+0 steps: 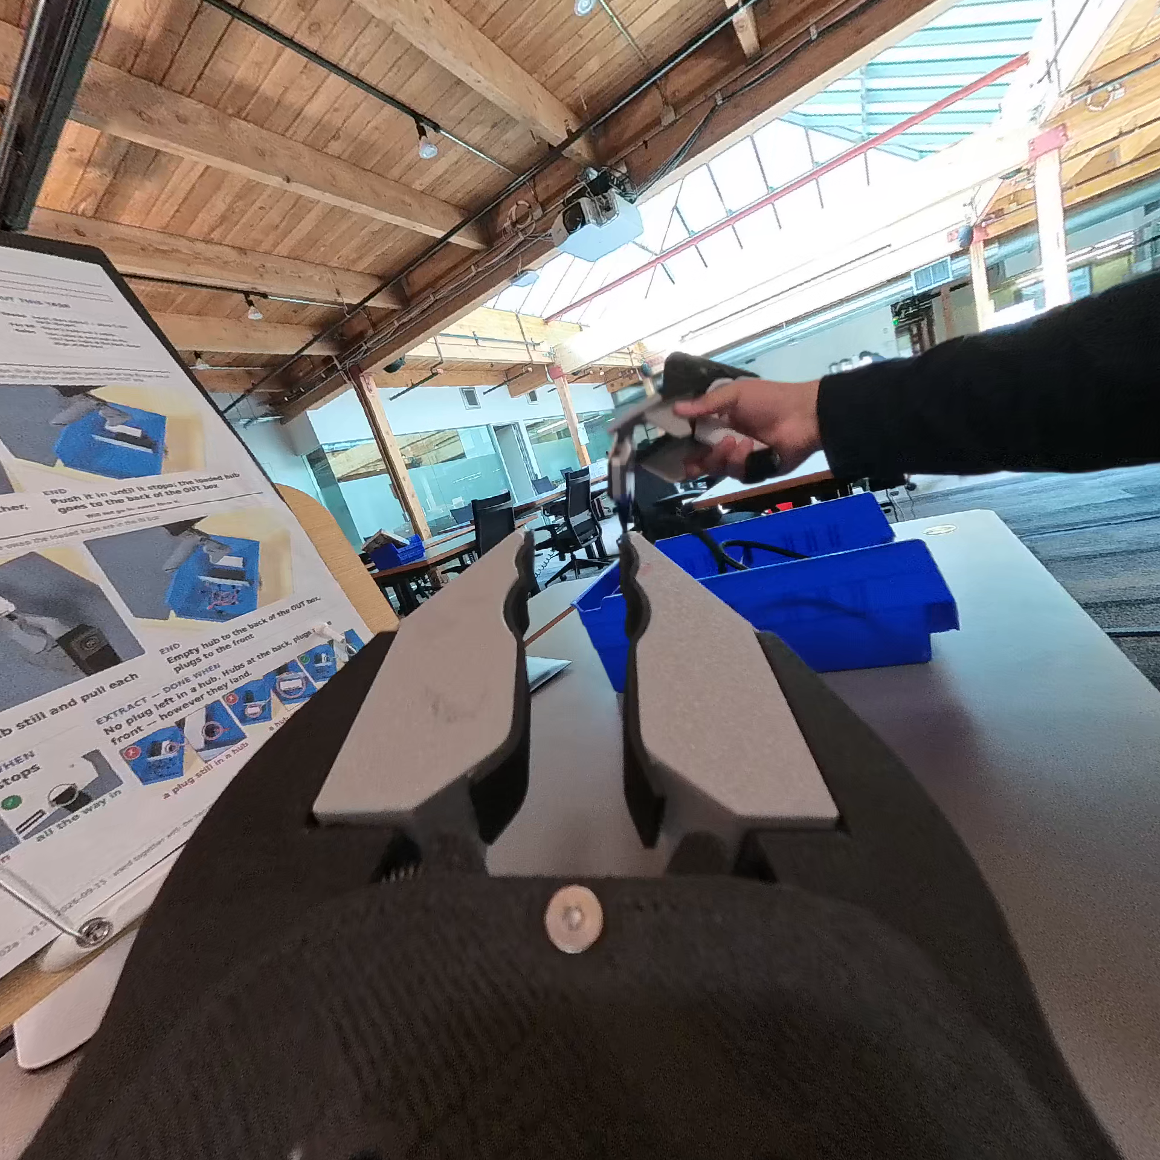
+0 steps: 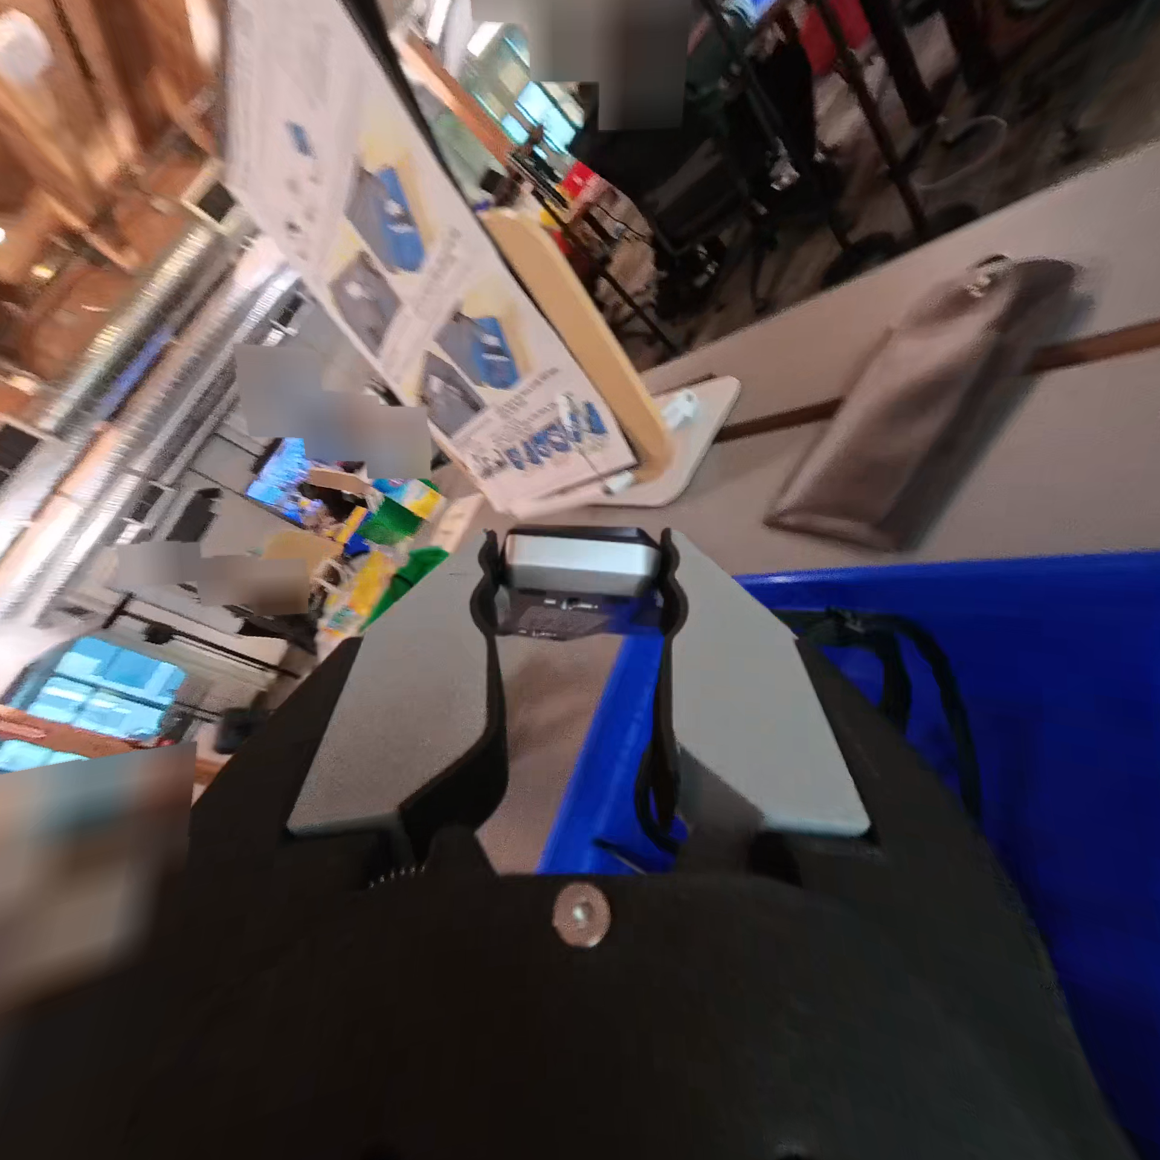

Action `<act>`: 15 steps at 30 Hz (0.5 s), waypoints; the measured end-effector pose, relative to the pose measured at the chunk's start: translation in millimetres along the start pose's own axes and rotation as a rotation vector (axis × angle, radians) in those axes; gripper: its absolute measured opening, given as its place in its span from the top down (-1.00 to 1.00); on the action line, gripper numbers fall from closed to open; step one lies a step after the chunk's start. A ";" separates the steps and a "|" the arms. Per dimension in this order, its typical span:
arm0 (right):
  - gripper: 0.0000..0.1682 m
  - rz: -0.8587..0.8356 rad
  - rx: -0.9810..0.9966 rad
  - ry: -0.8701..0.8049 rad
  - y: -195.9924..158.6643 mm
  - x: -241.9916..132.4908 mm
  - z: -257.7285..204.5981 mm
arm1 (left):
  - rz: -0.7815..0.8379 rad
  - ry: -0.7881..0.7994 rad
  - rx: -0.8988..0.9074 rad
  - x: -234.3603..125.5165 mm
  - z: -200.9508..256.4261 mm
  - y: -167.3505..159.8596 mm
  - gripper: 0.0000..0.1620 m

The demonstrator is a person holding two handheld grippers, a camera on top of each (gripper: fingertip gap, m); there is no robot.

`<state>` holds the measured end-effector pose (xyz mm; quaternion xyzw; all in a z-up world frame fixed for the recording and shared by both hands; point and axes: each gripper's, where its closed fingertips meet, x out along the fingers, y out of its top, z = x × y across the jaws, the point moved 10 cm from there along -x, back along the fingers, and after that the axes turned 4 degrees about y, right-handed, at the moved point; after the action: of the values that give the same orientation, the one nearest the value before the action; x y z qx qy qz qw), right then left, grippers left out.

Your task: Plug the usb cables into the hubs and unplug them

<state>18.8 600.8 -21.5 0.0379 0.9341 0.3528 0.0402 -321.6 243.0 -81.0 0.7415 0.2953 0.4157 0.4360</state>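
Grey tabletop (image 1: 1036, 722) carries: two blue bins (image 1: 816, 602) side by side, instruction-sheet stand (image 1: 125, 565) at left, grey wedge-shaped block (image 2: 929, 402) lying flat.

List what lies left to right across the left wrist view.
Instruction sheet → left gripper, open and empty → blue bin on the table → hand holding the right gripper → dark sleeve.
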 end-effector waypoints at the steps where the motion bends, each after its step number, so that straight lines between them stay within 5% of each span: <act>1: 0.42 -0.052 -0.008 -0.086 -5.8 -0.9 14.1 | -0.004 0.000 -0.002 0.2 -0.3 -0.8 0.70; 12: 0.40 -0.278 0.044 -0.367 -9.5 0.2 32.6 | -0.063 -0.026 0.043 5.4 6.9 -10.4 0.69; 13: 0.55 -0.318 0.049 -0.386 -11.0 -2.6 28.2 | -0.063 -0.021 0.047 4.8 6.1 -10.4 0.69; 14: 1.00 -0.366 0.046 -0.456 -13.9 -8.8 27.5 | -0.060 -0.016 0.046 4.1 5.0 -9.8 0.70; 15: 1.00 -0.439 0.019 -0.584 -18.9 -19.3 32.3 | -0.055 -0.012 0.039 3.5 3.7 -8.8 0.71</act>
<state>40.5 606.0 -57.2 -0.0641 0.8722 0.3016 0.3797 -317.4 248.2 -88.6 0.7439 0.3209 0.3934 0.4346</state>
